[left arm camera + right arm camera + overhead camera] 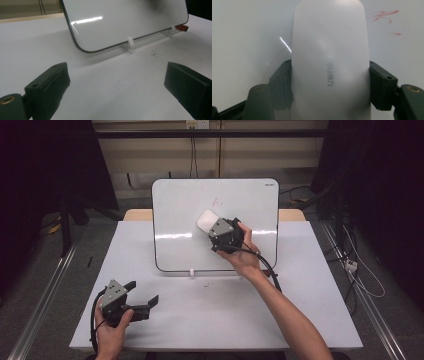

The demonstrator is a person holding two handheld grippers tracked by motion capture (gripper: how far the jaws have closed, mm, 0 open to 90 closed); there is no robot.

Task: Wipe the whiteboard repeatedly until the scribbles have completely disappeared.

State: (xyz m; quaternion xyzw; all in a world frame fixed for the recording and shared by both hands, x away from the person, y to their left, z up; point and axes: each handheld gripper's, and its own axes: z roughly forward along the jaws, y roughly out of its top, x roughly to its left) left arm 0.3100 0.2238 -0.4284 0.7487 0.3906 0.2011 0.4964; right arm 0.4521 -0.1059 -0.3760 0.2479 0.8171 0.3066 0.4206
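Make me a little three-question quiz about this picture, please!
1. True or false: the left hand-held gripper is open.
2. What does the right hand-held gripper hold? A) eraser B) cup C) pen
3. What colour are the marks on the whiteboard?

Key: 1 true. 2 A. 3 red.

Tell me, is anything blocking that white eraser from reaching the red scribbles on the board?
Nothing visible does. The right gripper holds the eraser against the whiteboard, and only bare board lies between it and the red marks.
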